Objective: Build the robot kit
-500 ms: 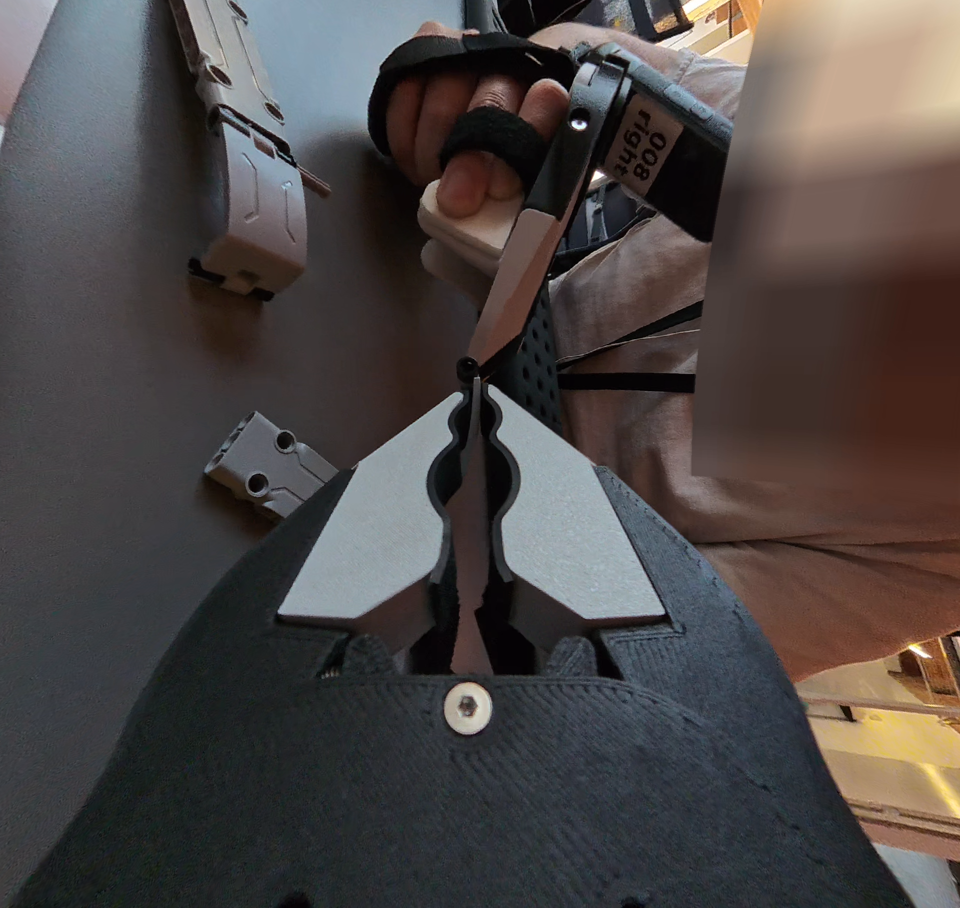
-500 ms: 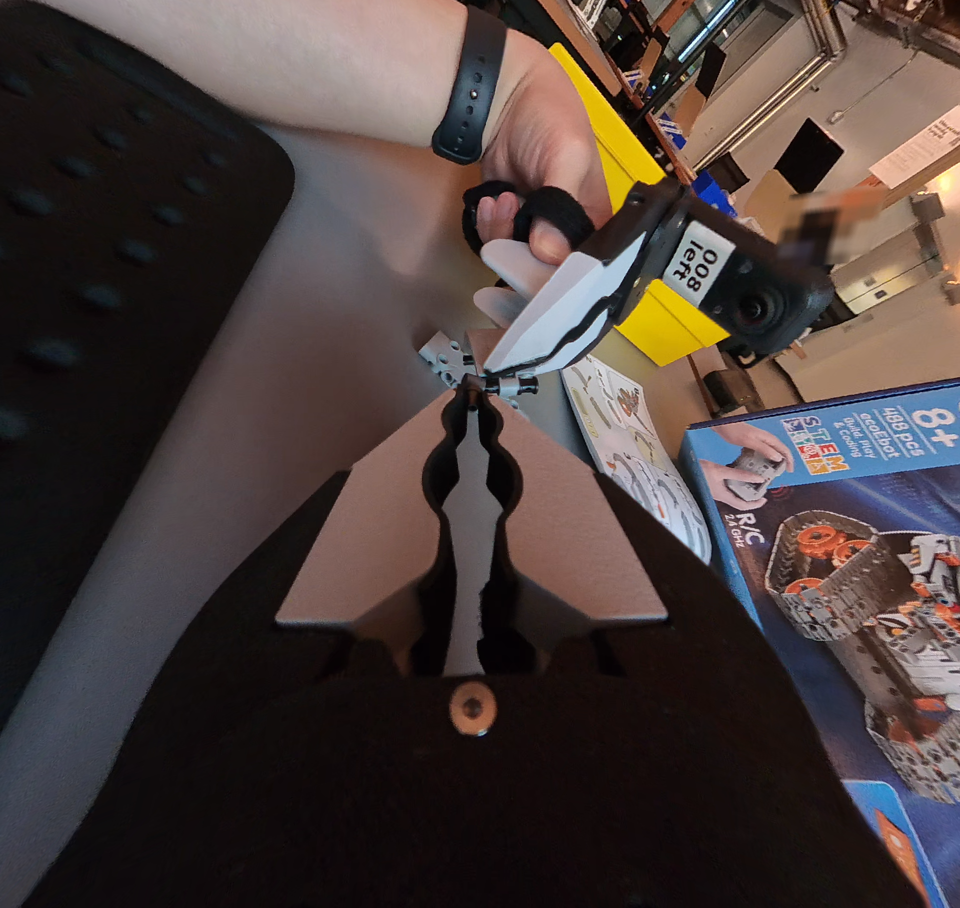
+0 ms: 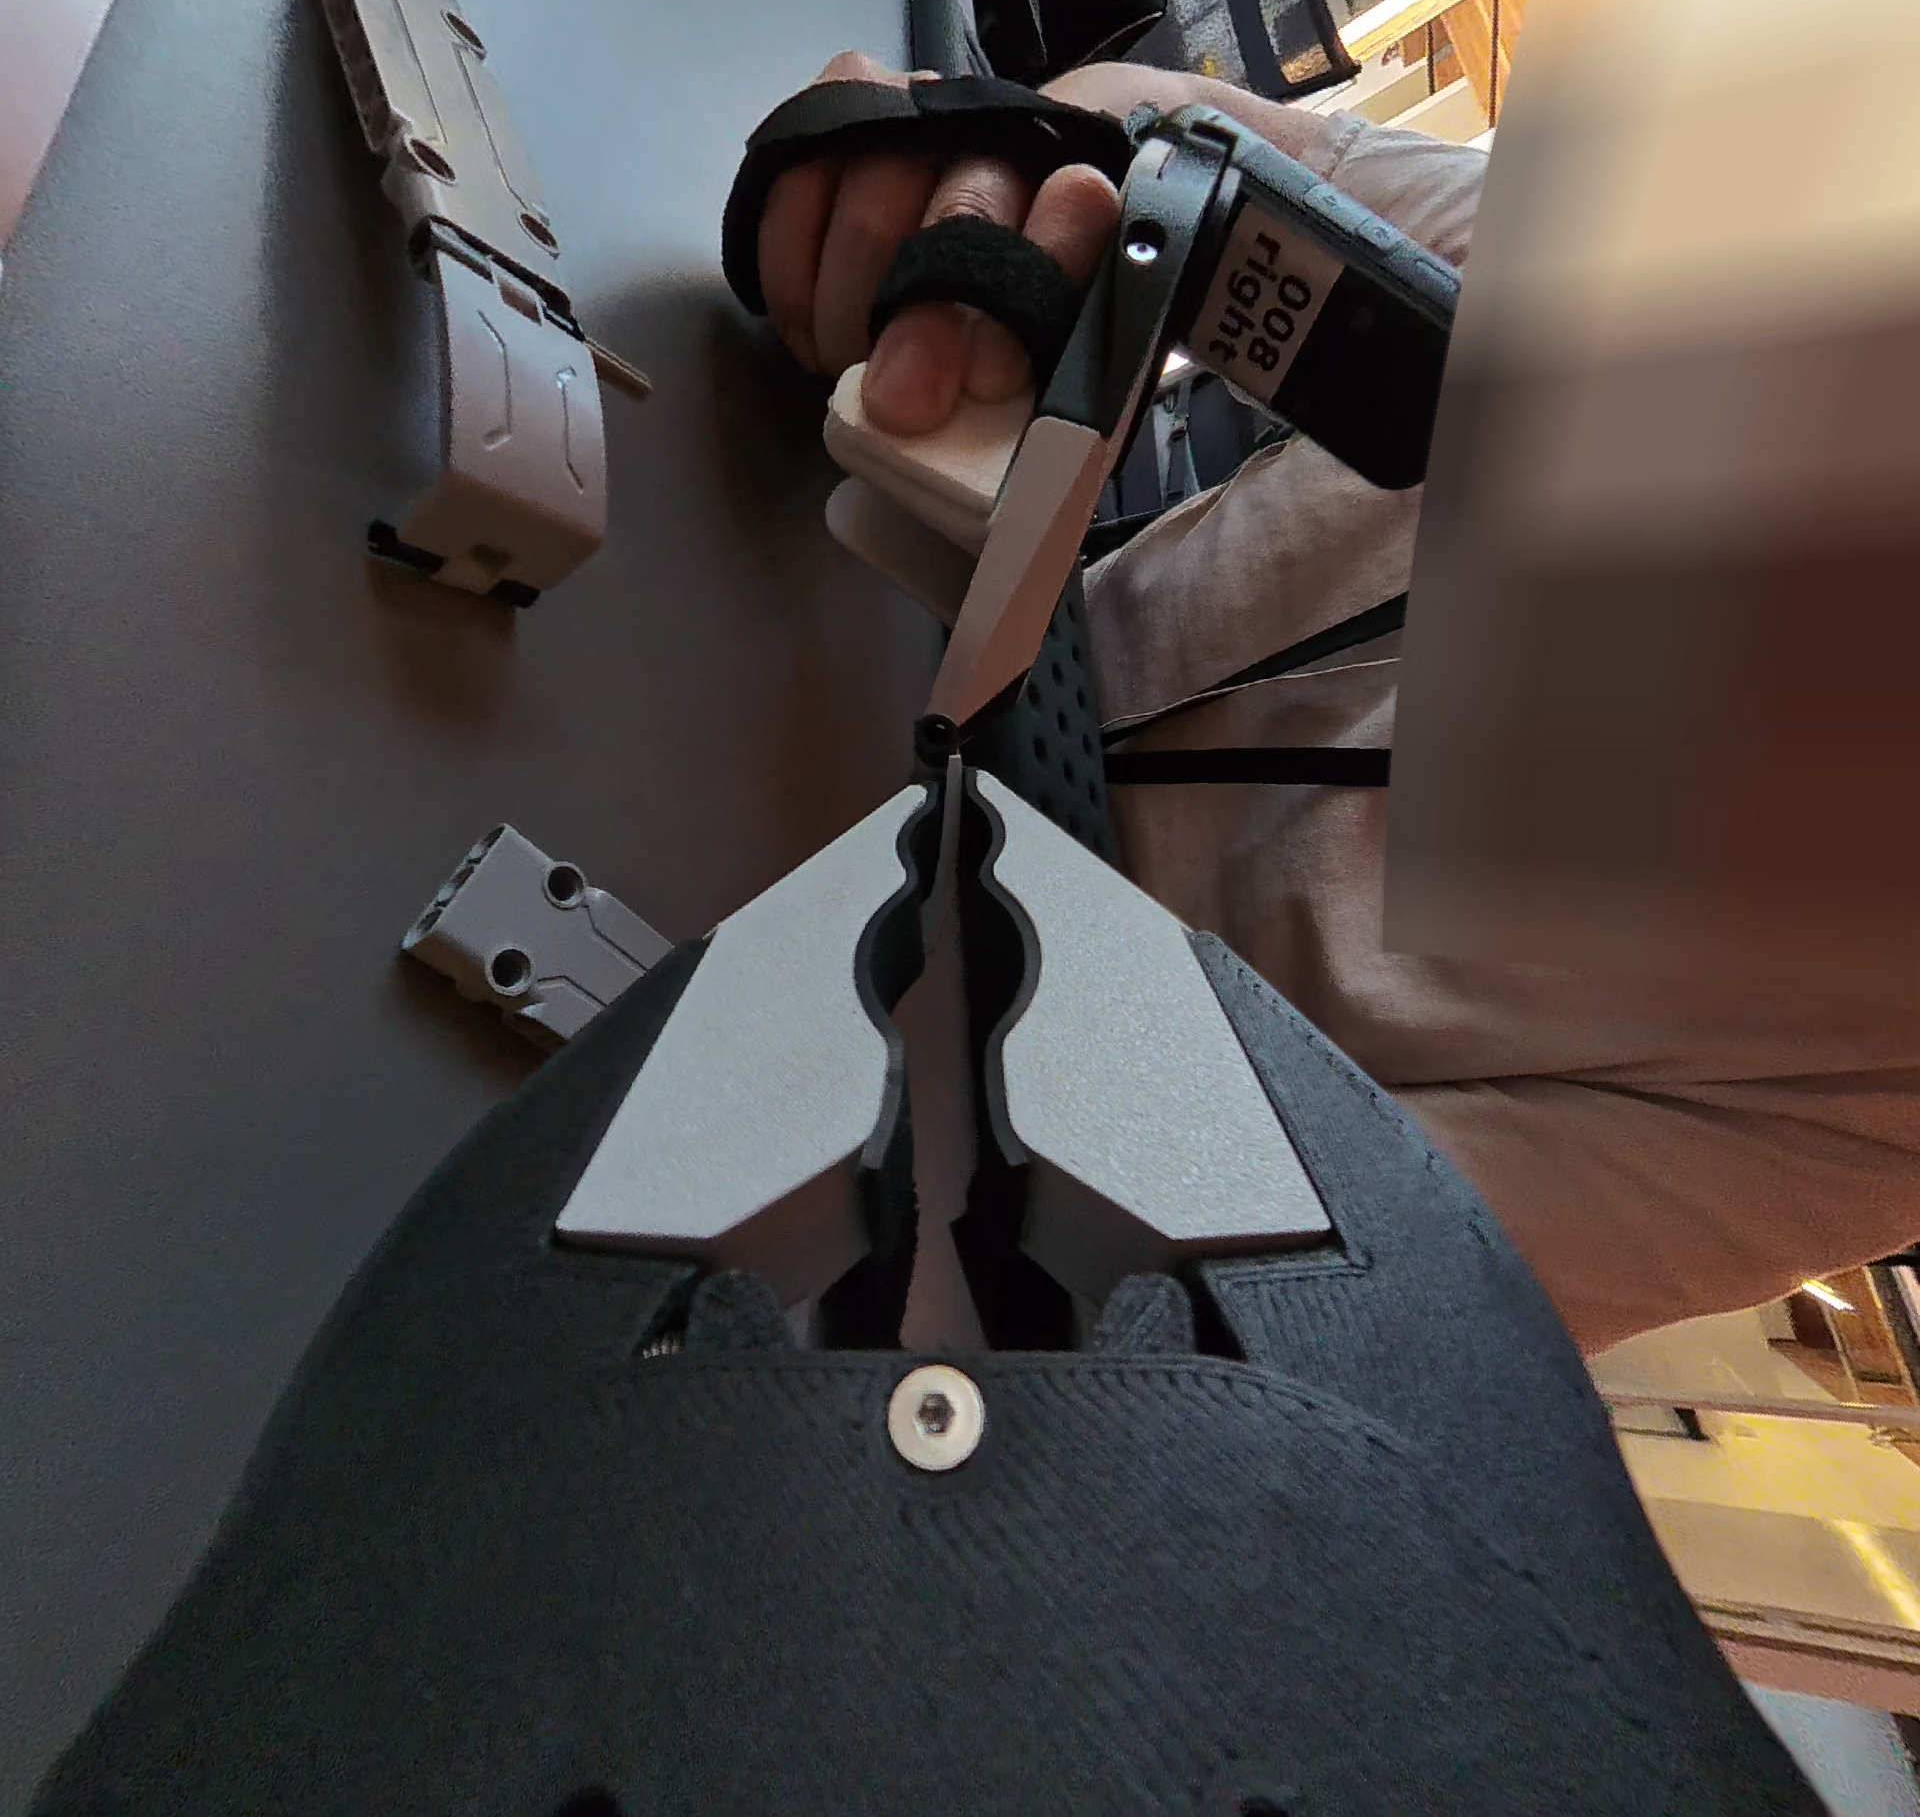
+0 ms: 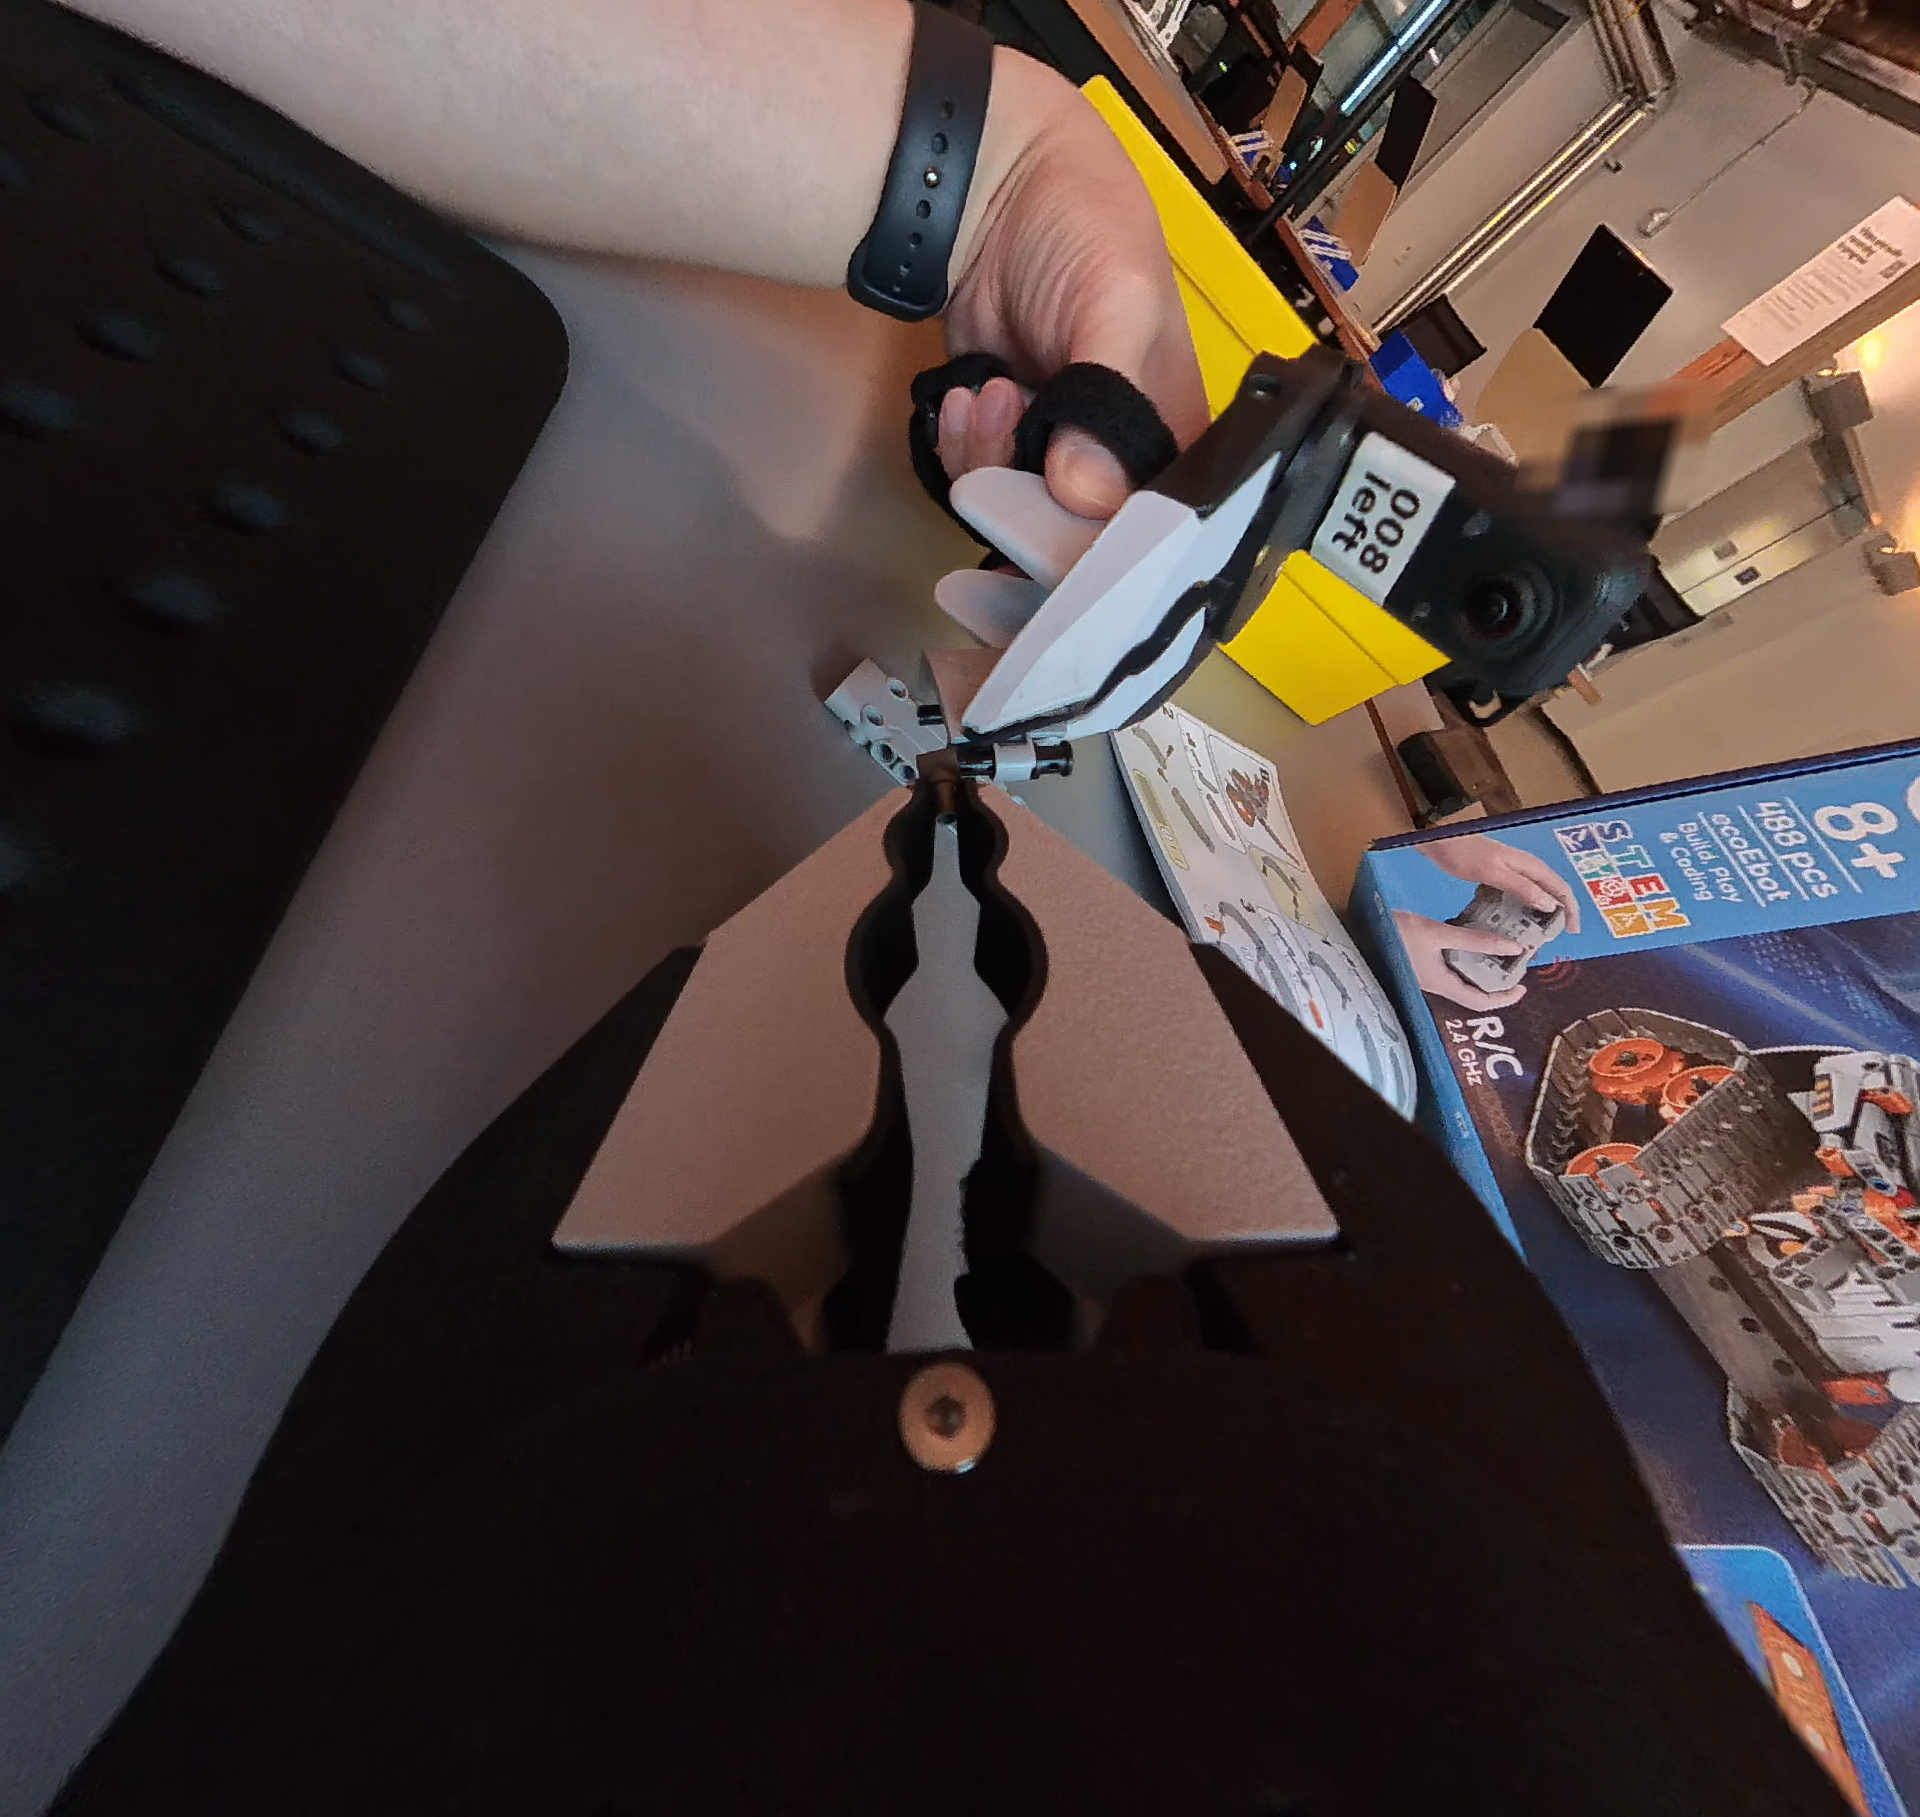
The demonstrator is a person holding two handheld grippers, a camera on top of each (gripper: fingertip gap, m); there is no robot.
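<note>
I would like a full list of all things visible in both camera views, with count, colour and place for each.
long brick assembly: 1, grey, on the table, far left.
small brick block: 1, grey, on the table beside the left gripper.
pin connector piece: 1, grey and black, pinched at the left gripper's tips.
black pin: 1, at the right gripper's tips.
instruction booklet: 1, white, on the table.
toy box: 1, blue, right side.
bin: 1, yellow, behind the left gripper.
table: 1, dark grey.
left gripper: 1, shut.
right gripper: 1, shut.
</note>
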